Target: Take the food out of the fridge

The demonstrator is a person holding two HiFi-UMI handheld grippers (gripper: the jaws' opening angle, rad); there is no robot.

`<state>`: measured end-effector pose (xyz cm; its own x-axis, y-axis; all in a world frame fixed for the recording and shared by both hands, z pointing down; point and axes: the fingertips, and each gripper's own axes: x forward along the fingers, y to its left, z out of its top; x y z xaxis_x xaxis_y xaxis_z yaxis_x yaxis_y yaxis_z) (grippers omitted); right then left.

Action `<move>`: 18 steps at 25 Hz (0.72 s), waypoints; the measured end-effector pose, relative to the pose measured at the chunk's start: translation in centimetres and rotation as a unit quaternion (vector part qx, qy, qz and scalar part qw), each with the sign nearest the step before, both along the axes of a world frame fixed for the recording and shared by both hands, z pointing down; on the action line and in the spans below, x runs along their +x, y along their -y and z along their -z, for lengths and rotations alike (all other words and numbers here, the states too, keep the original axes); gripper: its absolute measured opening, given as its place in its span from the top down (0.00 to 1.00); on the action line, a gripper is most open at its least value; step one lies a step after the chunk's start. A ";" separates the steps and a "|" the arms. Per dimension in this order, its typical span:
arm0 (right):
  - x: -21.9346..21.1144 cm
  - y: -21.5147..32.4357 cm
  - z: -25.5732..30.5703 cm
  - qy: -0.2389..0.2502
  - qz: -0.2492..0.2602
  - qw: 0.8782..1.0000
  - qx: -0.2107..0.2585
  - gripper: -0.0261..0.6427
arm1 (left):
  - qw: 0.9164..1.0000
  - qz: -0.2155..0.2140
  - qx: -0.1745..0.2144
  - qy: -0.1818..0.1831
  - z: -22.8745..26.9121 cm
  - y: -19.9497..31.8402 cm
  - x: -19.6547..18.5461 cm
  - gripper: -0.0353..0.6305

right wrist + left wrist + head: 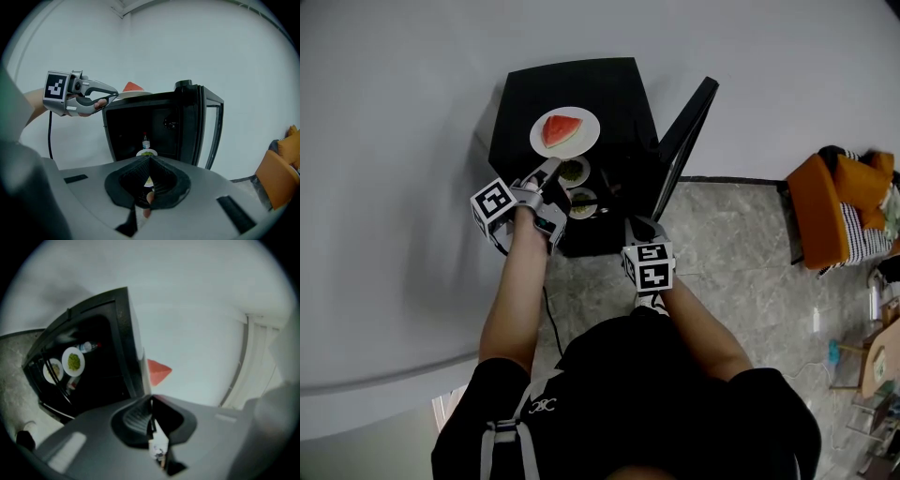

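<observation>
Where the small black fridge (609,94) stands against the pale wall (412,112) with its door (684,131) swung wide to the person's right, a white plate (581,141) sits on its flat top, near the front edge; on the plate lies a watermelon slice (562,128), red flesh up. The left gripper (549,171) reaches in from the front left and its jaws are pinched on the rim of that plate; from the right gripper view the two fingers converge on the plate's edge, level with the fridge top; along its own jaws the tips meet just below the red wedge. The right gripper (642,225) hangs lower, in front of the open compartment and beside the door; its jaws are together with nothing between them, and they point into the fridge. Inside, on the shelf, two small plates (573,172) of greenish food lie side by side, one nearer the front than the other; a bottle (146,140) with a red cap stands upright behind them, toward the back wall. Well off to the right, on the grey speckled floor (731,253), stands an orange chair (830,206).
</observation>
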<state>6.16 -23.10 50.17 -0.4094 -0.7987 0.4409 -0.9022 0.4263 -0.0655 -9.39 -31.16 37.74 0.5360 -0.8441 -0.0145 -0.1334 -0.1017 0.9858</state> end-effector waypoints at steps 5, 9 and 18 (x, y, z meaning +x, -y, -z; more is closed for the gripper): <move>0.4 0.1 0.3 0.001 -0.005 1.000 0.003 0.97 | 1.000 0.005 -0.003 -0.007 0.1 0.0 0.0 0.94; 0.4 0.4 0.4 0.003 -0.008 1.000 0.004 0.97 | 1.000 0.011 0.006 0.009 0.1 -0.3 -0.4 0.93; -0.7 -0.1 0.5 0.006 0.002 1.000 0.001 0.97 | 0.992 0.007 0.052 0.113 0.2 -1.5 -0.5 0.94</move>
<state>5.42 -22.97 49.66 -0.4177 -0.7984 0.4337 -0.8998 0.4299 -0.0751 -9.92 -29.70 37.56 0.5239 -0.8516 0.0178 -0.3520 -0.1974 0.9150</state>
